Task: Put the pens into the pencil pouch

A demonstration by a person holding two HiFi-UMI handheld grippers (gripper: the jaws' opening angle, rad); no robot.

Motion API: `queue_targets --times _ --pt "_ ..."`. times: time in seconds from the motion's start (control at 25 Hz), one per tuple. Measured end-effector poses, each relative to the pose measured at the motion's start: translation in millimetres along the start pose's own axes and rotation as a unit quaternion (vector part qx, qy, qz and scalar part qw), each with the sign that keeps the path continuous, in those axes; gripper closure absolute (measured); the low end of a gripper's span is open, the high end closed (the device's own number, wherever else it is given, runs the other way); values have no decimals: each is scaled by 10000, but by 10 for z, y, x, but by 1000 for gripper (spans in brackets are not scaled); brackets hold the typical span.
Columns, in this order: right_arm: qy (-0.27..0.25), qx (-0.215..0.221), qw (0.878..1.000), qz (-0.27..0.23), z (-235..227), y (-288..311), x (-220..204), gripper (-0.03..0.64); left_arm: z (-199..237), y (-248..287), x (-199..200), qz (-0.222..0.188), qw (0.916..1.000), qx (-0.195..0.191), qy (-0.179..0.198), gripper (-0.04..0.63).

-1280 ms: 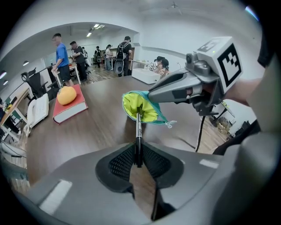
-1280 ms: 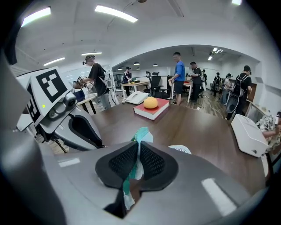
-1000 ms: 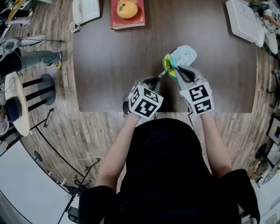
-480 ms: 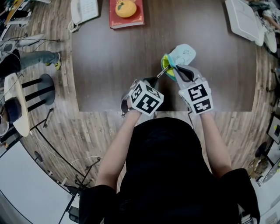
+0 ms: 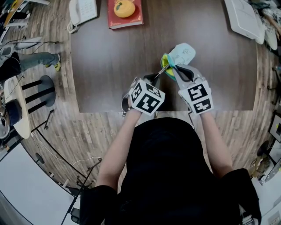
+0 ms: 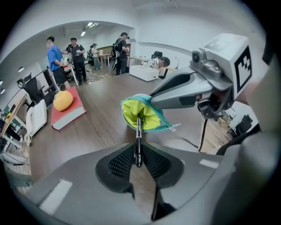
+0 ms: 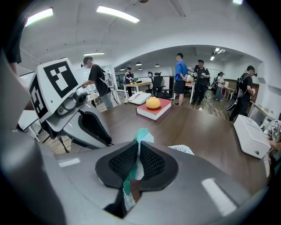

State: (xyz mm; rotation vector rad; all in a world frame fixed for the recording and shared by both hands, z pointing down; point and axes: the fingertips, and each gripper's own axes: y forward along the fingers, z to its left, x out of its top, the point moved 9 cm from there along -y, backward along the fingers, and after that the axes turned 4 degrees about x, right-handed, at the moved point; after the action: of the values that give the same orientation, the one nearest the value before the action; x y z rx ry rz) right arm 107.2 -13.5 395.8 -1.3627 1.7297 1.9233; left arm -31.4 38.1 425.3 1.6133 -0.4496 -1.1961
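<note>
A teal pencil pouch (image 5: 178,58) with a yellow-green lining (image 6: 140,115) is held up off the brown table (image 5: 114,57). My right gripper (image 5: 175,70) is shut on the pouch's edge (image 7: 141,139), keeping its mouth open toward the left. My left gripper (image 6: 138,159) is shut on a black pen (image 6: 138,140). The pen (image 5: 160,73) points up and to the right, with its tip at the pouch's open mouth. In the head view the left gripper (image 5: 154,81) sits just left of and below the pouch.
A red book (image 5: 125,13) with an orange on top (image 5: 124,8) lies at the table's far edge, and a white phone (image 5: 83,9) to its left. A white box (image 5: 243,19) sits at the far right. Several people (image 6: 55,55) stand in the room behind.
The left gripper has shifted slightly, and the pen tip has moved a little nearer to the pouch's mouth. The right gripper and the pouch have stayed in place.
</note>
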Motion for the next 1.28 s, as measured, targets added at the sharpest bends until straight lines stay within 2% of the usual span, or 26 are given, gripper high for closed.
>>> queue_targets --times 0.28,0.8,1.28 --pt "27 0 10000 -23 11 -24 -21 588 -19 0 115 -398 9992 66 35 532" --pt "54 20 10000 -22 -1 -32 -23 588 -90 87 309 -821 9966 17 51 549" --pt "166 105 9998 -24 -27 -51 -42 588 -121 257 422 -944 9954 -18 136 549"
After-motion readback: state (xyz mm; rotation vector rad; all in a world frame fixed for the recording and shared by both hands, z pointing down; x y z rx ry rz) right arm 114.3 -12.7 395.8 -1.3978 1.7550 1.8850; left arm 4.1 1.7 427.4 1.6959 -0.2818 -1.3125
